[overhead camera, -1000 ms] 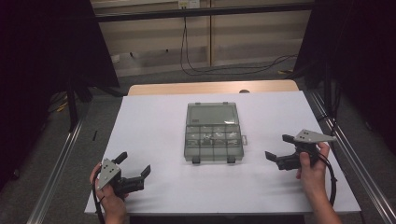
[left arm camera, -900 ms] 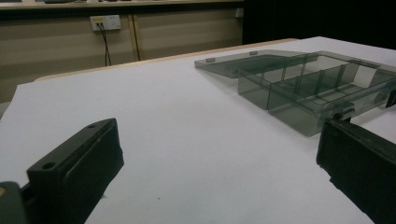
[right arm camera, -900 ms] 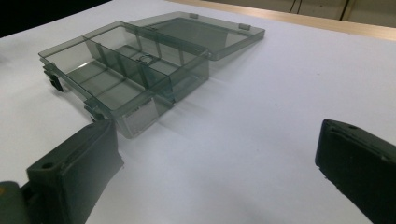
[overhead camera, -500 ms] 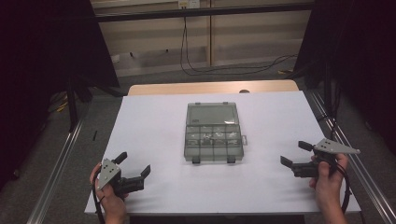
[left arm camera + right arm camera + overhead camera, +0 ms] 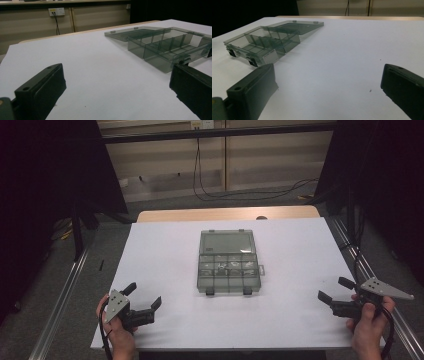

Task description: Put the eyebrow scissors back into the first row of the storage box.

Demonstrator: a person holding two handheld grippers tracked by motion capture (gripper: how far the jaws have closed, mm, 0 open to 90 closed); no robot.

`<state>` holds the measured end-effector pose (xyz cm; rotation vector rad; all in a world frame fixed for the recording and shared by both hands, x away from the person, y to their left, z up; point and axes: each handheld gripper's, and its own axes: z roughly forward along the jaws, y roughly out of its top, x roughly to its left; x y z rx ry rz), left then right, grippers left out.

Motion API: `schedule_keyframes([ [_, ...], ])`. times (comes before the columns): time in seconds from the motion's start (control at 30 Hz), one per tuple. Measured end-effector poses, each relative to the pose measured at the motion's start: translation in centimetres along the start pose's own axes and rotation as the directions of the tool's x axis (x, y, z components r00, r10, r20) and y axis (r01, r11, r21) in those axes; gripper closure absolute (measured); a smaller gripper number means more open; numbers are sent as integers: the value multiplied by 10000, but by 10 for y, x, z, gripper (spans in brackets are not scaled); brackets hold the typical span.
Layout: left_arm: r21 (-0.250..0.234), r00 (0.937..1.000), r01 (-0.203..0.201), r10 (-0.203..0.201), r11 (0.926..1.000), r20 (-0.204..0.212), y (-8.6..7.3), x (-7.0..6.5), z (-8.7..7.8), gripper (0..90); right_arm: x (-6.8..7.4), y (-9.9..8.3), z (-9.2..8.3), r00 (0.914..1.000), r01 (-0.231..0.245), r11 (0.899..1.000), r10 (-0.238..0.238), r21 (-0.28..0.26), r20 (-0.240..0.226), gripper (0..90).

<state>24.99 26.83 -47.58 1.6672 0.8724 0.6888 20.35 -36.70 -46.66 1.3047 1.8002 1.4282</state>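
Compartment box [image 5: 228, 263] of smoky clear plastic is set at the middle of the white tabletop [image 5: 165, 250], lid folded back flat. Left claw [image 5: 143, 296] is held wide open and empty near the front left corner, right claw [image 5: 334, 289] likewise near the front right corner.

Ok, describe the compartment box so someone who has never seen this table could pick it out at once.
Start from the white table. Near its middle lies the compartment box, a smoky see-through plastic case between the left gripper and the right gripper, touched by neither. Its lid lies folded back flat on the far side, and two dark latches sit on its near edge.
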Motion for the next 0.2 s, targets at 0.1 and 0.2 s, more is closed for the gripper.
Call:
schedule_keyframes([
  [0.1, 14, 10000, -31, 31, 10000, 2, 0, 0, 0, 0, -2, -2, 0, 10000, -76, 10000, 76, 2, 64, 2],
  [0.2, -32, 10000, 19, -19, 10000, 37, 0, 0, 0, 0, -2, -2, 2, 10000, -42, 10000, 42, 55, 65, 2],
])
